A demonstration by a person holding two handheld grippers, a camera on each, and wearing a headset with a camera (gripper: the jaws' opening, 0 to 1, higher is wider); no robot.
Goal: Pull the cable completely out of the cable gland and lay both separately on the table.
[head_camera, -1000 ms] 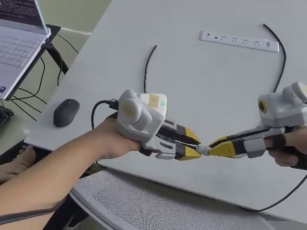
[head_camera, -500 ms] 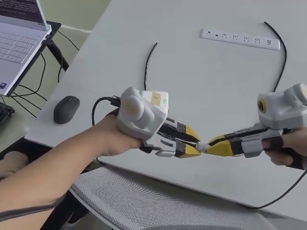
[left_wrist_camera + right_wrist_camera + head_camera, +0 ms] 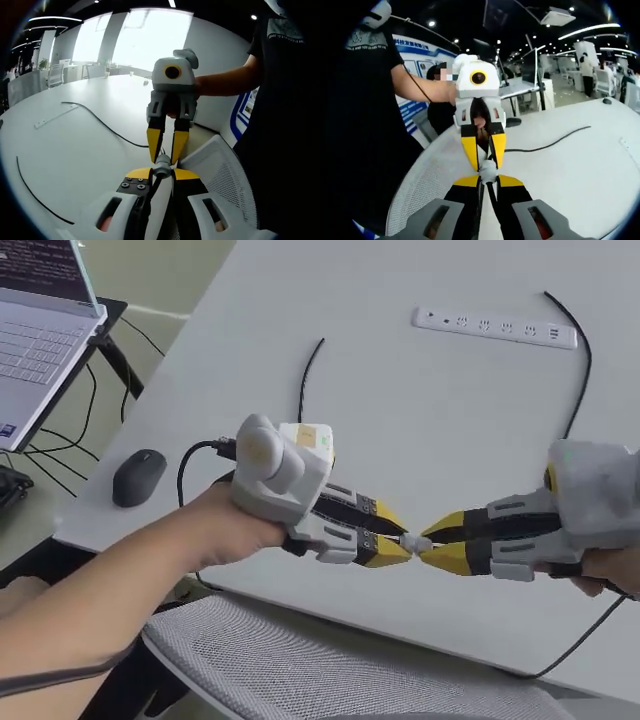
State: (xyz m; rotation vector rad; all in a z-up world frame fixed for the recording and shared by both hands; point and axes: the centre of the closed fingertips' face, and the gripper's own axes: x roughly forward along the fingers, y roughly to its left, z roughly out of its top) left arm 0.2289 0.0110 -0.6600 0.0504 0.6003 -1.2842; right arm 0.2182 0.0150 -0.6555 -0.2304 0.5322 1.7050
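Note:
A small grey-white cable gland (image 3: 415, 542) hangs in the air over the table's near edge, between the two grippers, which meet tip to tip. My left gripper (image 3: 403, 546) comes in from the left and is shut on the gland (image 3: 162, 165). My right gripper (image 3: 428, 551) faces it from the right. In the right gripper view a thin black cable (image 3: 491, 197) runs from the gland (image 3: 487, 171) back between my right gripper's (image 3: 487, 179) yellow fingers, which are shut on it. How far the cable sits inside the gland is hidden.
On the white table (image 3: 420, 430) lie a white power strip (image 3: 495, 327) with its black cord (image 3: 581, 370) and a loose thin black cable (image 3: 305, 380). A black mouse (image 3: 138, 476) sits near the left edge, a laptop (image 3: 40, 330) beyond it. A mesh chair (image 3: 300, 670) is below the grippers.
Both grippers stay tip to tip on the gland and cable. The pair has drifted slightly left, and the right gripper has come lower and nearer.

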